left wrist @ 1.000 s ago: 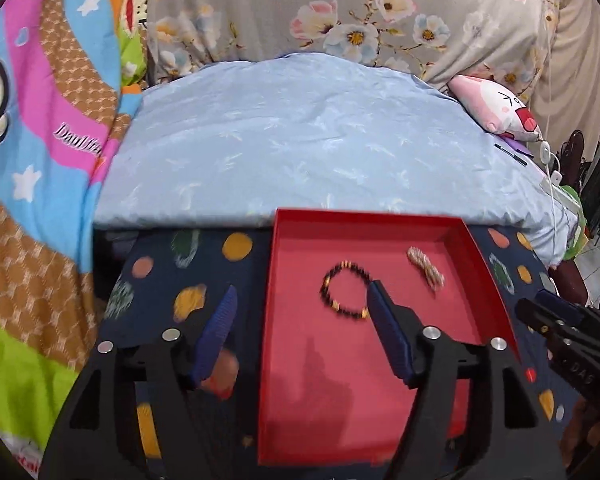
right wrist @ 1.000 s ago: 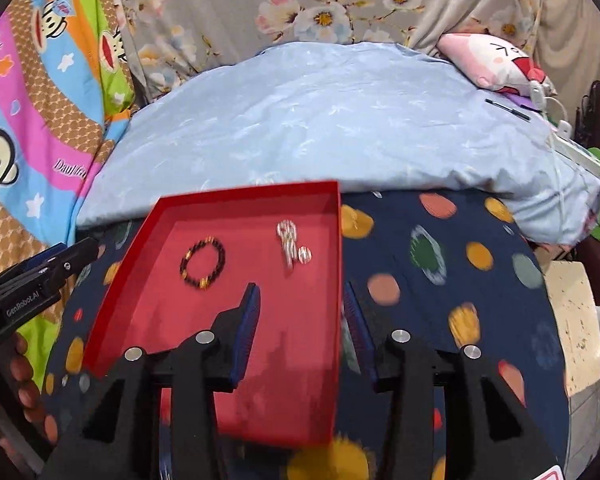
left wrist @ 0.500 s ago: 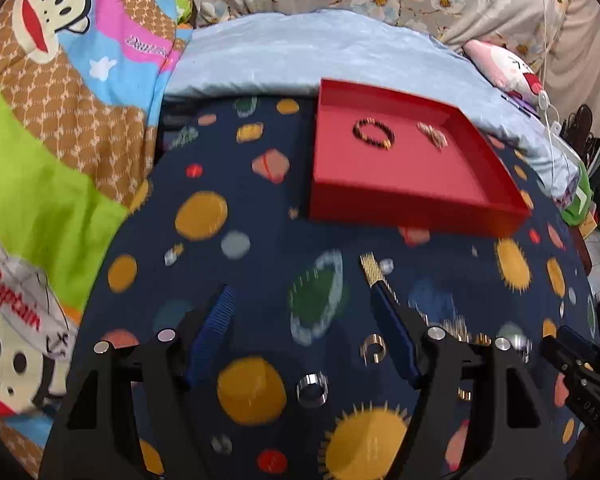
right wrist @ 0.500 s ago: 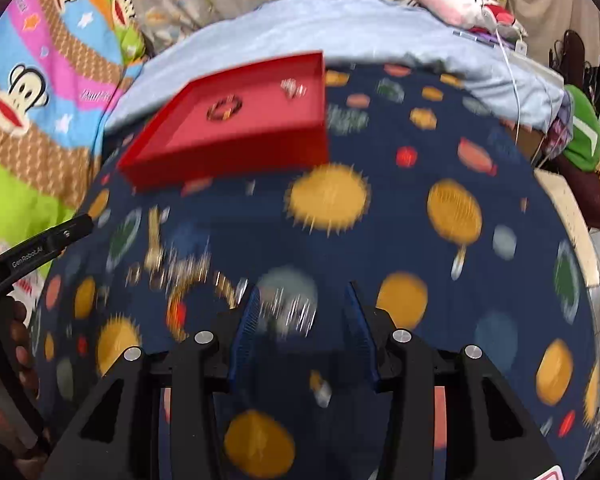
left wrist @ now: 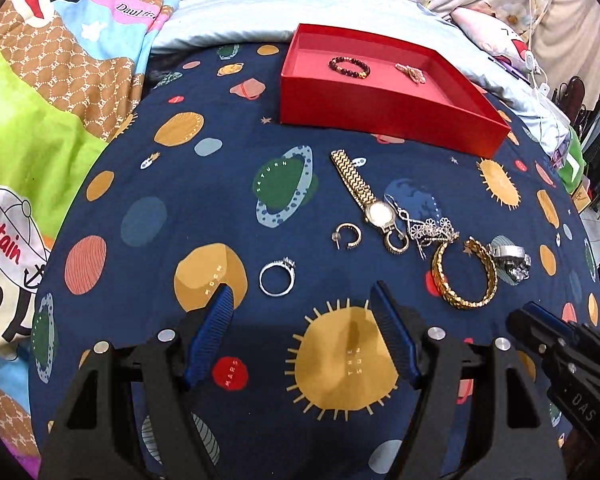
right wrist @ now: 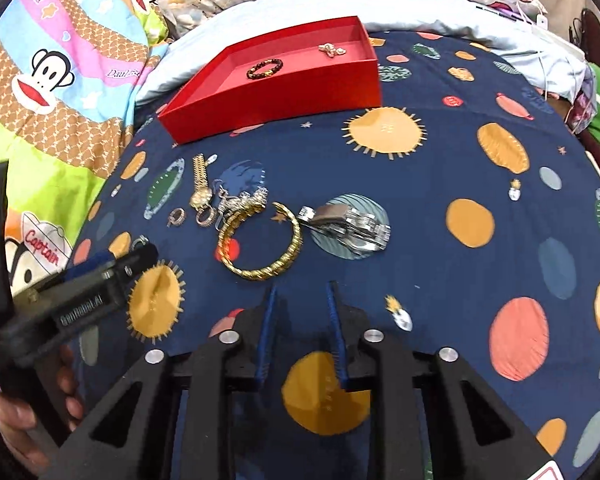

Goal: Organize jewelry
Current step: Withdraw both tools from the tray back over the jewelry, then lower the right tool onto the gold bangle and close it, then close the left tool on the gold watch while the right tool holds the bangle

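Note:
A red tray at the far side holds a dark bead bracelet and a small pale jewel piece. Loose on the navy planet cloth lie a silver ring, a small hoop, a gold watch, a silver chain cluster, a gold bangle and a silver watch. My left gripper is open and empty, just short of the ring. My right gripper is open and empty, just short of the bangle.
The navy cloth covers a round table. A pale blue quilt lies behind the tray. Colourful cartoon bedding lies at the left. A pink plush and cables are at the far right.
Both grippers have pulled back from the red tray toward the near side of the table. The loose jewelry now lies just ahead of them. Both stay open and empty.

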